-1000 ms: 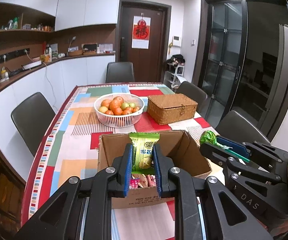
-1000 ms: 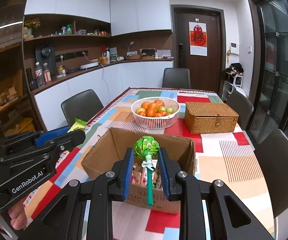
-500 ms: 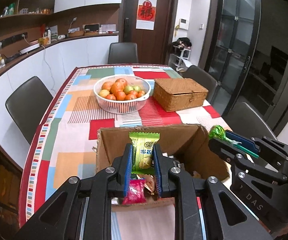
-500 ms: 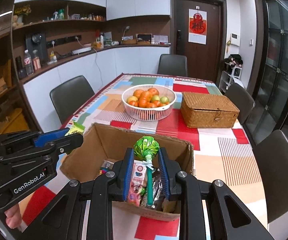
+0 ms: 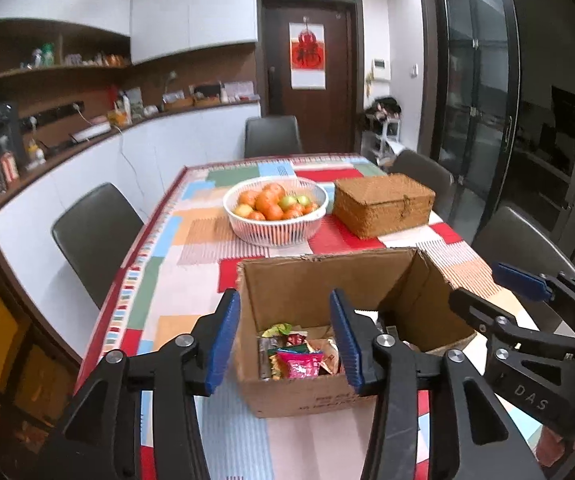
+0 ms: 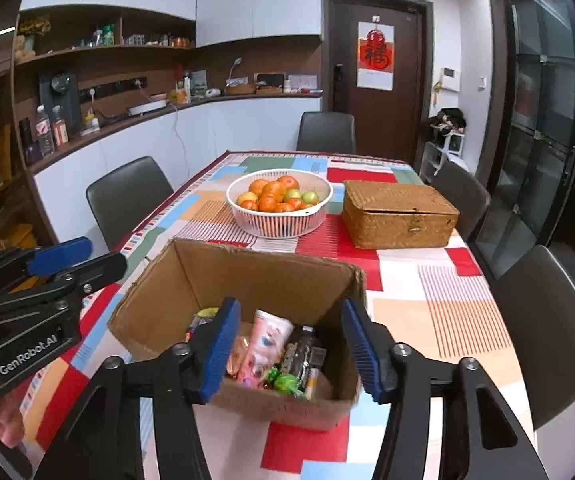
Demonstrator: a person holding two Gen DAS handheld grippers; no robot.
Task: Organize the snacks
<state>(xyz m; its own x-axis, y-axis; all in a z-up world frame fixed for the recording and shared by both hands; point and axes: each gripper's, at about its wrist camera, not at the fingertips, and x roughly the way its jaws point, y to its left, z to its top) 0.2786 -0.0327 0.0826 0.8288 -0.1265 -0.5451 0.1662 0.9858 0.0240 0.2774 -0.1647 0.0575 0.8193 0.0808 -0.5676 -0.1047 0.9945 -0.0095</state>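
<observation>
An open cardboard box (image 5: 319, 280) (image 6: 247, 276) stands on the table's near end and holds several wrapped snacks. My left gripper (image 5: 283, 340) is open and empty, just above the box's near wall; a yellow-green packet (image 5: 277, 329) and a pink packet (image 5: 299, 364) lie inside. My right gripper (image 6: 291, 352) is open and empty over the box's near side. Below it lie a green-wrapped lollipop (image 6: 285, 383) and a pink-white packet (image 6: 263, 344). Each gripper also shows in the other's view, the right (image 5: 527, 292) and the left (image 6: 59, 260).
A white basket of oranges and green fruit (image 5: 275, 210) (image 6: 279, 200) and a closed wicker box (image 5: 383, 204) (image 6: 399, 214) sit farther back on the patchwork tablecloth (image 6: 427, 280). Dark chairs (image 5: 91, 232) ring the table.
Both grippers have opened. The left has let go of the yellow-green packet and the right of the green lollipop; both items now lie in the box.
</observation>
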